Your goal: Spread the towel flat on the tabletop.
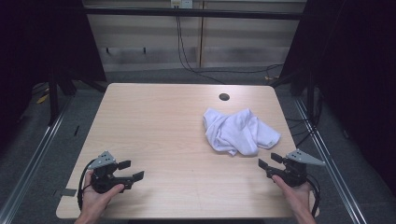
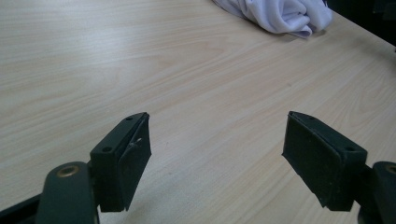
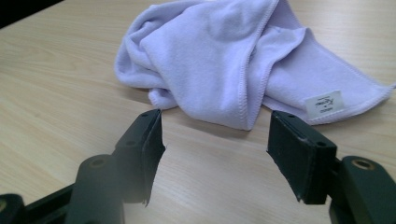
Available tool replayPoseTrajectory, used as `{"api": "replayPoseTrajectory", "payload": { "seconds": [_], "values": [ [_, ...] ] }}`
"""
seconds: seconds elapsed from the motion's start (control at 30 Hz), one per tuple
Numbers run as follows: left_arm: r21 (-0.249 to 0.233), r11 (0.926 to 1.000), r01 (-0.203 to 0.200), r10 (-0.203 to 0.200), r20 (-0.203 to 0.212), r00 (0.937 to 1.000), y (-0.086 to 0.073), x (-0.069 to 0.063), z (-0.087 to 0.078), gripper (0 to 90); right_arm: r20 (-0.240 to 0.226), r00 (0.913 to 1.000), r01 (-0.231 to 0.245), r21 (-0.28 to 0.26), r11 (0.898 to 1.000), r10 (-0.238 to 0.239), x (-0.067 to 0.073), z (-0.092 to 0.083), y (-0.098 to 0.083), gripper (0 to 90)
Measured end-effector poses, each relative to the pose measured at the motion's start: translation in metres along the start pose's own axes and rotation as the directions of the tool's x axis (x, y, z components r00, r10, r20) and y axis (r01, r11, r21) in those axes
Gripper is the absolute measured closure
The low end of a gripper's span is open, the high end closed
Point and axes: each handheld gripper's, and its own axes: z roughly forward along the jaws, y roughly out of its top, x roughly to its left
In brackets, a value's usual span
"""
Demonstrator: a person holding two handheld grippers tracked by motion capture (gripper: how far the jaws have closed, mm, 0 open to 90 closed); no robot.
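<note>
A crumpled white towel [image 1: 239, 131] lies on the right half of the light wooden table [image 1: 159, 126]. In the right gripper view the towel [image 3: 224, 60] sits just beyond the jaws, a small label at its right corner. My right gripper [image 1: 270, 161] rests near the table's front right, open and empty, pointing toward the towel. My left gripper [image 1: 131, 170] rests at the front left, open with bare tabletop between its jaws. In the left gripper view the towel [image 2: 280, 16] lies far off at the top right, and the left gripper [image 2: 217, 158] holds nothing.
A round cable hole [image 1: 224, 97] sits in the table near its back edge. Dark frame rails run along both sides of the table, and cables hang down the back wall. Bare wood stretches between the two grippers.
</note>
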Motion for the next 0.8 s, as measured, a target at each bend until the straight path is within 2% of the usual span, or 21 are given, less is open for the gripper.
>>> {"api": "replayPoseTrajectory", "payload": {
  "seconds": [0.1,0.2,0.33,0.37,0.4,0.43,0.47,0.5,0.53,0.57,0.6,0.63,0.7,0.73,0.8],
  "values": [
    [-0.002,1.0000,-0.002,0.002,0.001,1.0000,0.000,0.000,0.001,23.0,-0.007,1.0000,0.000,0.017,1.000,0.000,-0.001,0.001,0.000,35.3],
    [0.002,1.0000,-0.005,0.005,0.000,1.0000,0.000,0.000,0.002,23.0,-0.052,0.9987,0.005,0.061,0.998,-0.002,-0.001,0.004,0.005,32.8],
    [0.006,1.0000,-0.008,0.008,0.007,0.9999,0.000,-0.002,0.001,23.0,-0.071,0.9973,0.023,0.058,0.998,-0.019,0.003,0.007,0.012,35.1],
    [0.004,0.9999,-0.013,0.013,0.008,0.9999,0.000,-0.004,0.002,23.0,-0.084,0.9952,0.058,0.075,0.996,-0.051,0.005,0.015,0.019,34.1],
    [0.004,0.9999,-0.013,0.013,0.008,0.9999,0.000,-0.004,0.002,23.0,-0.089,0.9946,0.061,0.101,0.993,-0.052,0.005,0.022,0.025,33.4],
    [0.002,0.9999,-0.012,0.012,0.016,0.9998,0.000,-0.005,0.002,23.0,-0.106,0.9937,0.050,0.124,0.991,-0.036,0.002,0.027,0.031,36.7],
    [0.000,0.9999,-0.014,0.014,0.018,0.9997,0.001,-0.005,0.002,23.0,-0.106,0.9937,0.050,0.124,0.991,-0.036,0.002,0.027,0.031,36.7],
    [-0.001,0.9998,-0.019,0.019,0.013,0.9997,0.001,-0.006,0.002,23.0,-0.129,0.9915,0.038,0.135,0.990,-0.021,-0.001,0.032,0.038,36.7],
    [0.005,0.9998,-0.018,0.018,0.016,0.9997,0.001,-0.006,0.003,23.0,-0.137,0.9904,0.031,0.128,0.991,-0.013,-0.004,0.036,0.047,40.5],
    [0.015,0.9996,-0.023,0.023,0.019,0.9996,0.001,-0.005,0.005,23.0,-0.168,0.9857,0.035,0.126,0.991,-0.014,-0.007,0.041,0.059,41.1],
    [0.015,0.9996,-0.023,0.023,0.019,0.9996,0.001,-0.005,0.005,23.1,-0.168,0.9857,0.035,0.126,0.991,-0.014,-0.007,0.041,0.059,41.1],
    [0.017,0.9996,-0.023,0.023,0.027,0.9994,0.001,-0.004,0.006,23.1,-0.154,0.9876,0.049,0.125,0.991,-0.030,-0.010,0.050,0.073,37.9],
    [0.011,0.9996,-0.024,0.024,0.022,0.9995,0.002,-0.003,0.005,23.2,-0.143,0.9892,0.049,0.124,0.991,-0.031,-0.011,0.054,0.077,35.9],
    [0.007,0.9998,-0.020,0.020,0.024,0.9995,0.002,-0.002,0.004,23.2,-0.142,0.9893,0.056,0.149,0.987,-0.035,-0.018,0.069,0.086,34.7],
    [0.009,0.9997,-0.022,0.022,0.026,0.9994,0.002,-0.002,0.003,23.2,-0.131,0.9903,0.068,0.168,0.983,-0.046,-0.022,0.082,0.090,33.7]
  ]
}}
